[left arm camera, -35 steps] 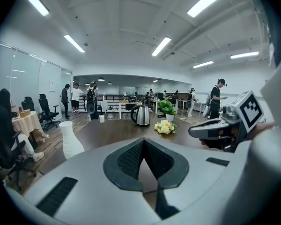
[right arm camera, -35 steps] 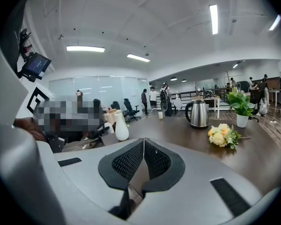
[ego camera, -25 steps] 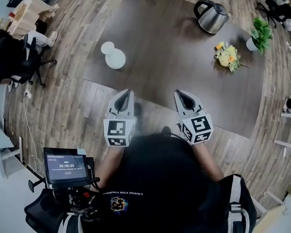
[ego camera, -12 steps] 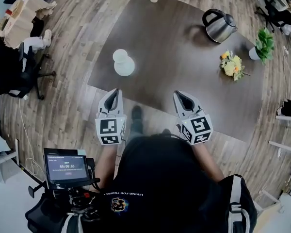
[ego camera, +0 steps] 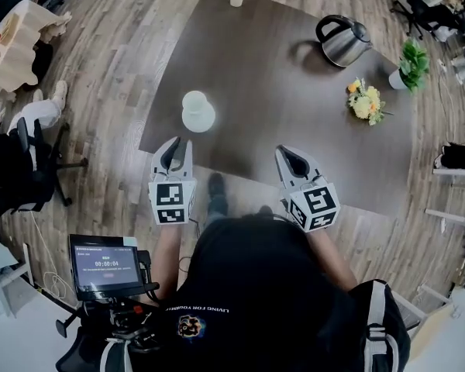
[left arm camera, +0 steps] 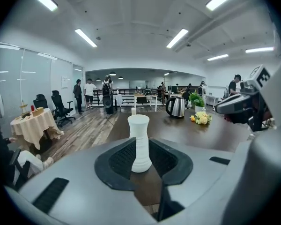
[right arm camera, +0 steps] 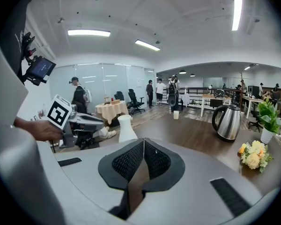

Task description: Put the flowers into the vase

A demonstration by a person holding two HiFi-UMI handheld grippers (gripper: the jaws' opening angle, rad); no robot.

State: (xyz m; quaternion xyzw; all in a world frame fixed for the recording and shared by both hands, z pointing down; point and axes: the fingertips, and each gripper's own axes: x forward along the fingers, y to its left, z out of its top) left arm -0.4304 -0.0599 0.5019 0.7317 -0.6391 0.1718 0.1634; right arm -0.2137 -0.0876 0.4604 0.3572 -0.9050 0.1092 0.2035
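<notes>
From the head view, the left gripper (ego camera: 173, 146) and the right gripper (ego camera: 289, 153) are held side by side over the near edge of the dark brown rectangular table (ego camera: 279, 91). The white ribbed ceramic vase (ego camera: 198, 112) stands upright near the table's near left corner, just beyond the left gripper. The small bunch of yellow and orange flowers (ego camera: 366, 102) lies well apart from it at the far right, between a shiny steel kettle (ego camera: 342, 39) and a green plant in a white pot (ego camera: 409, 62). In the left gripper view, the jaws have just been opening and stand a little apart; the vase (left arm camera: 139, 142) shows through the gap but stands ahead on the table, untouched. In the right gripper view, the jaws are pressed together with nothing between them, the vase (right arm camera: 125, 128) ahead to their left and the flowers (right arm camera: 254, 154) far to their right.
</notes>
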